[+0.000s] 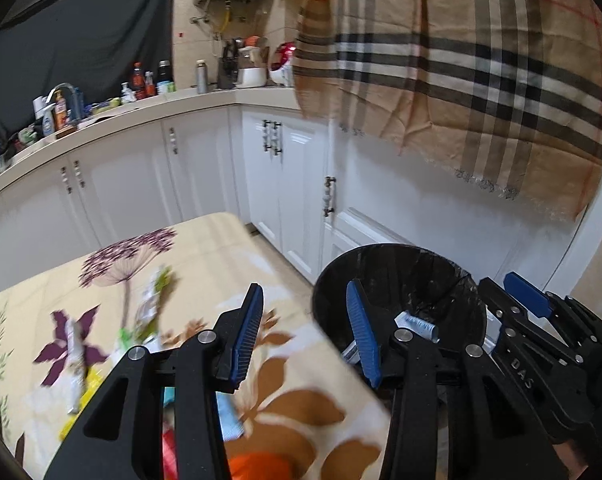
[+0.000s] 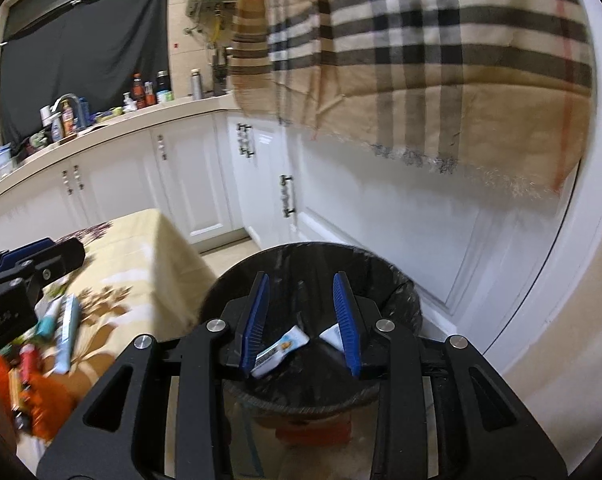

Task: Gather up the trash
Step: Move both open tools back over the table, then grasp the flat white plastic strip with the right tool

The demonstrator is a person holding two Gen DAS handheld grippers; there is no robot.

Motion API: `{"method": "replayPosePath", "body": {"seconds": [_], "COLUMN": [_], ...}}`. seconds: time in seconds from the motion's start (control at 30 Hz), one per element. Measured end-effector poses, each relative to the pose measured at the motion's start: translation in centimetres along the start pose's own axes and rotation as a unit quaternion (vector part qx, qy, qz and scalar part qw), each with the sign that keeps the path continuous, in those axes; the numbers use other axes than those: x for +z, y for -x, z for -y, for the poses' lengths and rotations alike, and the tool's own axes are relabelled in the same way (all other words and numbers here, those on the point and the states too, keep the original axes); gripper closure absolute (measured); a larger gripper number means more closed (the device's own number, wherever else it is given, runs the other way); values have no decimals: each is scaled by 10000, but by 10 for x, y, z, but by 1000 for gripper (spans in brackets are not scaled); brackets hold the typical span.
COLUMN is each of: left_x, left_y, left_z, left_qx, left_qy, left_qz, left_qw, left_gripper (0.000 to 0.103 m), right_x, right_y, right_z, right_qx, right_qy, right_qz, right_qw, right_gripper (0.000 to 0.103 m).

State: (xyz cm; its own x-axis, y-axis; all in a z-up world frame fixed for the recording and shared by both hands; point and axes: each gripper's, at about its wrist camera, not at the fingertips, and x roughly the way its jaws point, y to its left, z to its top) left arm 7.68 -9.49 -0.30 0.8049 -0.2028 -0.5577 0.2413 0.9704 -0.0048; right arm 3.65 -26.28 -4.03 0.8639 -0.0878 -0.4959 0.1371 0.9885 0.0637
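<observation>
Room: kitchen corner with white cabinets, a cluttered counter and a plaid cloth hanging at the right.
Surface: floral tablecloth on a table, with a black-lined trash bin just beside its right edge.
Trash on table: blurred wrappers and tube-like pieces lie left of and ahead of the left gripper; more tubes and an orange piece show at the table's near end.
Trash in bin: a white labelled wrapper and a second white scrap appear to lie inside the liner.
Key relation: remaining litter sits to the left of both tools, so the left one is nearer; the tube has its long axis running roughly away from the camera.
Left gripper: jaws spread wide, nothing between them, over the table's right edge.
Right gripper: jaws parted wide over the bin mouth, apparently holding nothing.
Judgement: next pick probably falls to the left tool, swinging left toward the wrappers.
</observation>
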Motion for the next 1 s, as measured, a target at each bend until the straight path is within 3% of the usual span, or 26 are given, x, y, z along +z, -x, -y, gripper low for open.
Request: {"method": "replayPosePath", "body": {"seconds": [0.43,1.0], "left_x": [-51,-143], "left_y": [84,146], "left_z": [-67,-136], "left_qx": [708,1619], "left_qy": [408,1093], "left_qz": [130,-234], "left_qw": [9966,9805], "left_gripper": [56,55], "right_x": [-43,-109], "right_y": [69,113], "right_z": [-65,-123], "right_qx": [740,1570], "right_qy": [465,1092], "right_qz": [-119,-469], "right_qw": [9961,9804], "right_gripper": [63,63]}}
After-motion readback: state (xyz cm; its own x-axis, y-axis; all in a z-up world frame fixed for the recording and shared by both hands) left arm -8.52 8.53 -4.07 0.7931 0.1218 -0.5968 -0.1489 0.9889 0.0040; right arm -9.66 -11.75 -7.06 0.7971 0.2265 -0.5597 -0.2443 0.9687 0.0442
